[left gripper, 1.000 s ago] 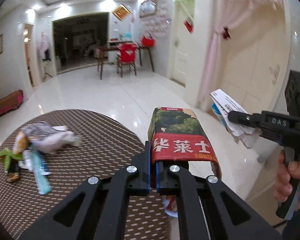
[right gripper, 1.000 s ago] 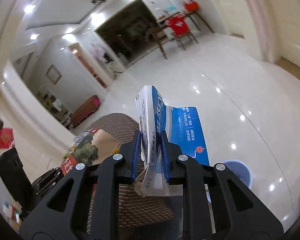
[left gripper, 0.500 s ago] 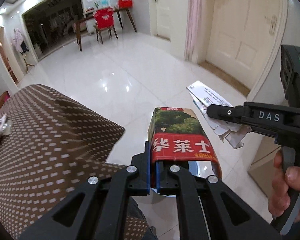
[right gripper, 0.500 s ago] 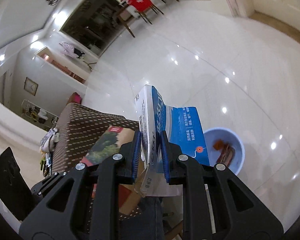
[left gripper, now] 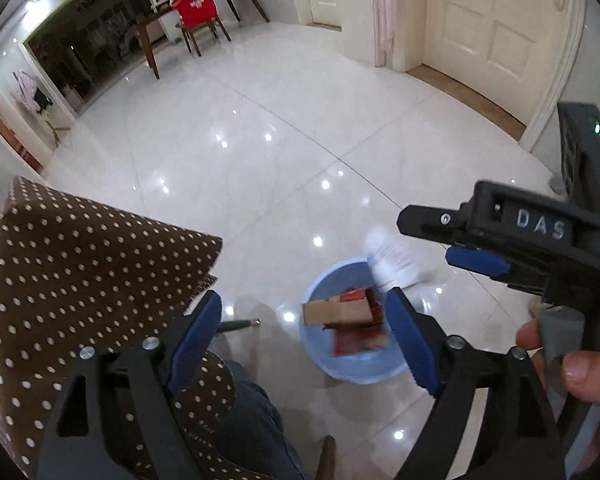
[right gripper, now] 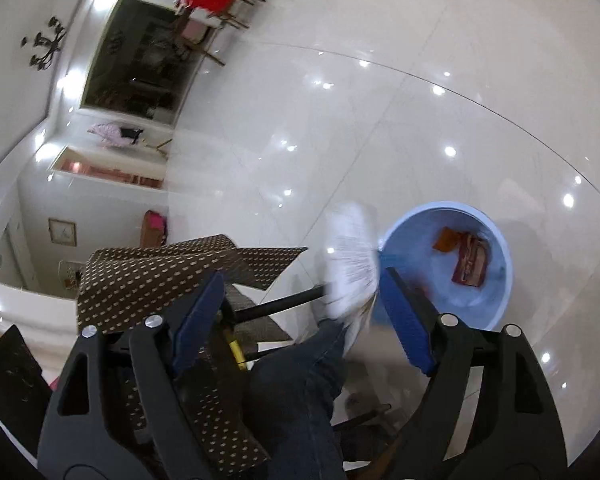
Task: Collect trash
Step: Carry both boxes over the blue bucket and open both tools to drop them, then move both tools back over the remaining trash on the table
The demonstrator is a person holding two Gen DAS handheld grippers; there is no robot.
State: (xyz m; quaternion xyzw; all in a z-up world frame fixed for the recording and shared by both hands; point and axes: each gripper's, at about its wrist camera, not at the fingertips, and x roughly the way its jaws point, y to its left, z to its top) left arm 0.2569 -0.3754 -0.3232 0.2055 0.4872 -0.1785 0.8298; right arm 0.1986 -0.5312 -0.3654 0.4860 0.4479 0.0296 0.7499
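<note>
We see both grippers' jaws opening, nothing between them — left gripper (left gripper: 300, 344), right gripper (right gripper: 300, 316). A white carton (right gripper: 350, 256) blurs beside the blue bin (left gripper: 320, 360) — a brown box (left gripper: 336, 312) inside.

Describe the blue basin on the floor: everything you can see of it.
The blue basin is a round, pale blue, shallow tub that looks like plastic, standing upright on the glossy white tiled floor beside the dotted brown tablecloth. Inside lie a brown cardboard box and red packaging. A blurred white packet is at its rim, apparently in mid-air; contact is unclear.
</note>
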